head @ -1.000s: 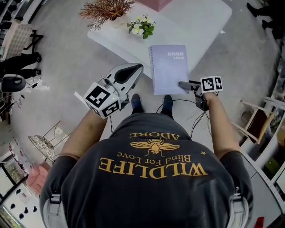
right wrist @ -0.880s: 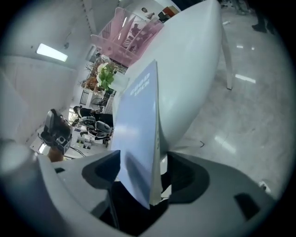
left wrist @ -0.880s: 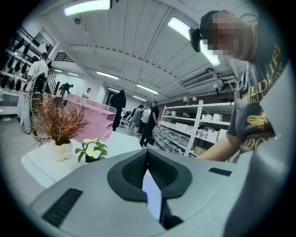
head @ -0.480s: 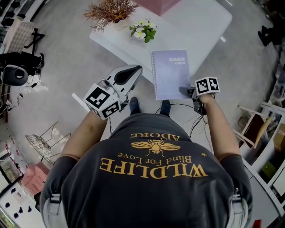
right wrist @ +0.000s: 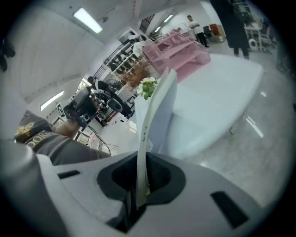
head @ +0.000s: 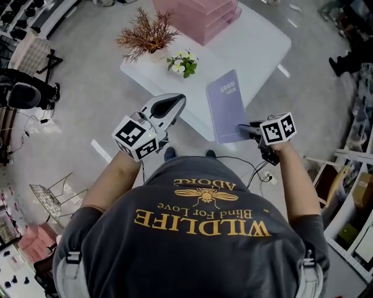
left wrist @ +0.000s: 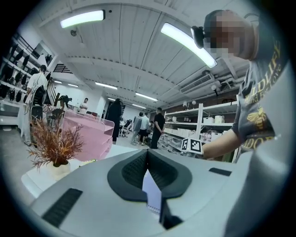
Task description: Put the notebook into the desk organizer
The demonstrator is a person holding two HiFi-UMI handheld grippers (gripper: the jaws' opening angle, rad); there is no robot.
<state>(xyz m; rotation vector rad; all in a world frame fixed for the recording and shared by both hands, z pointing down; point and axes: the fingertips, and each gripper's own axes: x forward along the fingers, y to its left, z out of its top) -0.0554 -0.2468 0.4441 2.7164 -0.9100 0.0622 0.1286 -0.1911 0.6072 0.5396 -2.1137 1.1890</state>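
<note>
Your right gripper (head: 243, 128) has just clamped its jaws on the near edge of the notebook (head: 227, 103), holding it tilted up off the table (head: 262, 49), probably so it slides edge-first into the pink desk organizer (head: 201, 20), while your left gripper (head: 175, 100) hovers with its jaws pressed together, empty.

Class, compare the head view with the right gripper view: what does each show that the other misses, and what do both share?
Only the head view: the notebook's printed purple cover and the right gripper's marker cube. Only the right gripper view: the notebook's edge clamped between that gripper's jaws, which have just been closing on it. Both: the notebook, the white table, the pink organizer, the flowers.
</note>
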